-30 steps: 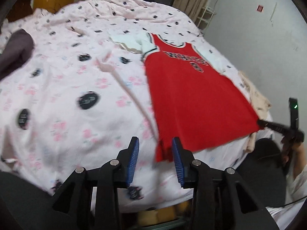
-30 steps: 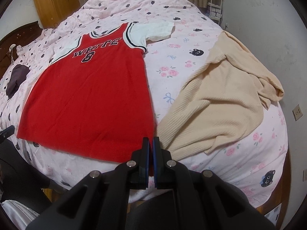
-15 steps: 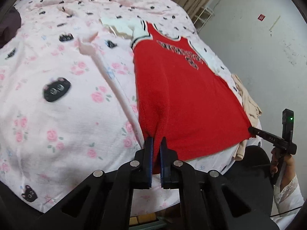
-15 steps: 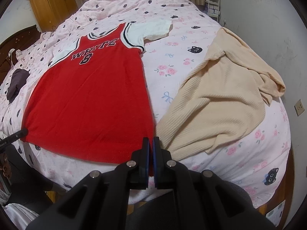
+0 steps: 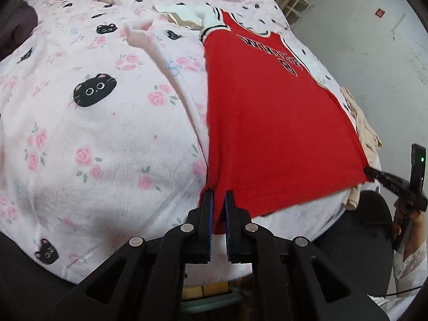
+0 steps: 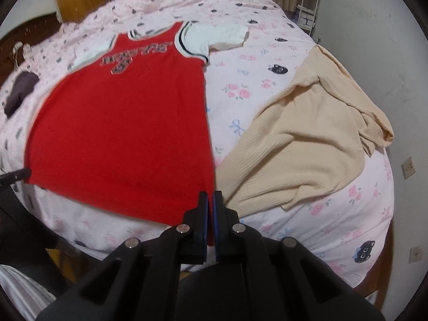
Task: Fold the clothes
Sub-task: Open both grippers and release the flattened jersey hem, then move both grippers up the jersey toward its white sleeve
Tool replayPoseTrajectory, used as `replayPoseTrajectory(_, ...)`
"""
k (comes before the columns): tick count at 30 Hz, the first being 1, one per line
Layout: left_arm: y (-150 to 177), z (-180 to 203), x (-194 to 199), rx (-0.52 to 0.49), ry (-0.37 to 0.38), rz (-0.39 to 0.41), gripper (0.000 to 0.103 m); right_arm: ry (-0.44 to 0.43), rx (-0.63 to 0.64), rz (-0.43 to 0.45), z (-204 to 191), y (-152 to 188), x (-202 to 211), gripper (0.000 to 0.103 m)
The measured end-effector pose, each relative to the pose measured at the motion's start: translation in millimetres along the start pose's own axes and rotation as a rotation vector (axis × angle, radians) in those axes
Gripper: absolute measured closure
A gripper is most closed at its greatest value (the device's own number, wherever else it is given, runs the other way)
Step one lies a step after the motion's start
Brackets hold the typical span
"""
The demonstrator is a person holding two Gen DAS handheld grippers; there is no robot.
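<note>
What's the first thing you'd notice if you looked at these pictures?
The bright red basketball jersey with white sleeves, spread flat across the pink cat-and-rose bedspread. The left gripper and the right gripper each pinch a bottom corner of it, jaws shut on the hem. Beside it, on its right in the right wrist view, lies a crumpled cream ribbed sweater.

the left wrist camera is looking down along its fingers from the near-left corner of the red jersey, facing up the bed toward the wall. the right wrist camera is looking down from the jersey's near-right corner, close over the hem, facing the headboard end. both are sharing the jersey, and each is catching the other gripper at the far hem corner.
</note>
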State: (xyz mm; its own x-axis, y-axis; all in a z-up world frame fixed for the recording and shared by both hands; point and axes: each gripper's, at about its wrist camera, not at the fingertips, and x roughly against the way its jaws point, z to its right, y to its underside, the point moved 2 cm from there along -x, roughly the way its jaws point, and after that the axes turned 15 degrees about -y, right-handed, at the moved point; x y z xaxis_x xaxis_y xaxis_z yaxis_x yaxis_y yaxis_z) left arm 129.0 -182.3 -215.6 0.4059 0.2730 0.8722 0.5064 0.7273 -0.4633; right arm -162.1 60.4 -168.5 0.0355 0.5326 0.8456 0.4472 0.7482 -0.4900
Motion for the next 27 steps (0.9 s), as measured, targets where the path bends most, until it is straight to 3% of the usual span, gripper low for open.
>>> replayPoseTrajectory(5,5,-4,5,-0.001,0.01,0.019,0.092,0.018,0.006,-0.033,0,2,-10,0.099)
replayPoseTrajectory(7,8,-11,11,0.019,-0.015,0.013,0.07,0.023,-0.003,-0.041,2,3,-11,0.099)
replayPoseTrajectory(12,19,-37,22,0.062,-0.074,-0.005,0.065,0.023,-0.048,-0.041,11,4,-9,0.089)
replayPoseTrajectory(14,17,-47,34,0.106,-0.038,0.038,0.065,0.024,-0.062,-0.029,14,4,-6,0.083)
replayPoseTrajectory(17,3,-55,57,0.148,0.01,0.126,0.061,0.046,-0.072,0.024,17,2,5,0.077)
replayPoseTrajectory(20,-18,-59,76,0.174,0.051,0.221,0.049,0.112,-0.079,0.093,23,-2,18,0.074)
replayPoseTrajectory(22,-36,-58,82,0.184,0.055,0.269,0.042,0.131,-0.098,0.15,27,-5,28,0.066)
replayPoseTrajectory(24,-57,-57,82,0.199,0.064,0.287,0.039,0.156,-0.125,0.223,32,-9,39,0.045)
replayPoseTrajectory(27,-85,-54,76,0.217,0.075,0.291,0.037,0.142,-0.16,0.329,37,-16,49,0.039)
